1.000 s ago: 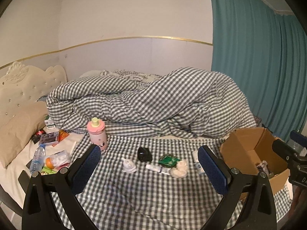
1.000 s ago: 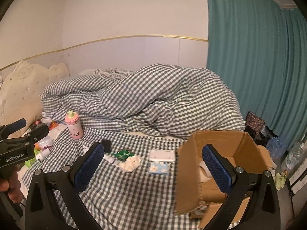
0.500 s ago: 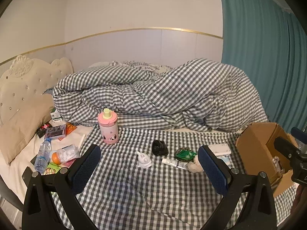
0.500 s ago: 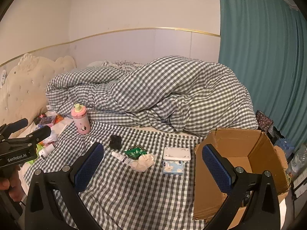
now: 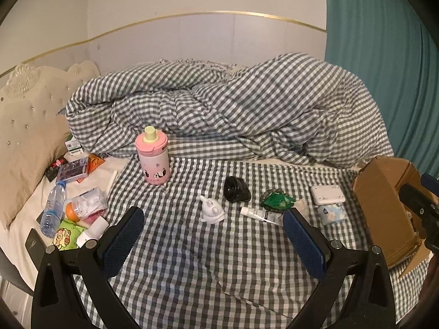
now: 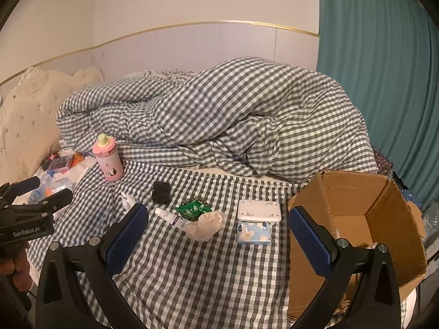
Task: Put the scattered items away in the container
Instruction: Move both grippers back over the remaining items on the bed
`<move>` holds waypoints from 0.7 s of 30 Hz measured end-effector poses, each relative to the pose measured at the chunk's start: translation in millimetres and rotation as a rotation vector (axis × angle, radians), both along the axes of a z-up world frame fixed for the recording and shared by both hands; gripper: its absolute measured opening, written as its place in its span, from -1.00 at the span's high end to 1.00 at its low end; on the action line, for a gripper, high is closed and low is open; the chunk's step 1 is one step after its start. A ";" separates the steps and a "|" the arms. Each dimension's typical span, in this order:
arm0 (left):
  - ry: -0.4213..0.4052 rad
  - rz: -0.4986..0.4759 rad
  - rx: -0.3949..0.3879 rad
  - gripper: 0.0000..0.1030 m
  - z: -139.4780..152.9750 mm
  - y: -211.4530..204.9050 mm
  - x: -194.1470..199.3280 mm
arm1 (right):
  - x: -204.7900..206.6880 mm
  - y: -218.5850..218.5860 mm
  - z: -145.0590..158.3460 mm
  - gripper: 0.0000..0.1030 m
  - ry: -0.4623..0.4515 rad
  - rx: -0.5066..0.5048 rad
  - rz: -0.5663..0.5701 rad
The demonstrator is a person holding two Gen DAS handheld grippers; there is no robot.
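Both jaws are gaping wide and empty as the cameras are swinging leftward off the cardboard box (image 6: 365, 219) at three o'clock toward the scattered tube (image 5: 256, 213), suggesting another pickup.

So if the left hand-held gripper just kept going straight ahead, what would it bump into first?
Probably the small white figurine, which lies nearly centred between the open fingers of the left hand-held gripper on the checked bedspread. Depth is hard to judge; aimed higher, it might reach the black object instead.
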State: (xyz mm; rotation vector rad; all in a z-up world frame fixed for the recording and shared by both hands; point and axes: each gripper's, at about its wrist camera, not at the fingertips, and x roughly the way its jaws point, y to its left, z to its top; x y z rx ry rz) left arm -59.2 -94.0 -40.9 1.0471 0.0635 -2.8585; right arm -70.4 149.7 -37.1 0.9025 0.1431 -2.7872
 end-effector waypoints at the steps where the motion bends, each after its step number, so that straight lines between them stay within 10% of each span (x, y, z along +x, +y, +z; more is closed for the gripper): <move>1: -0.006 0.001 0.002 -1.00 -2.4 -1.4 -2.5 | -2.6 -2.2 -3.0 -0.99 -0.008 0.003 0.004; 21: -0.152 0.027 0.031 -1.00 -70.6 -19.3 -63.1 | -60.1 -24.1 -70.2 -0.99 -0.142 0.051 0.027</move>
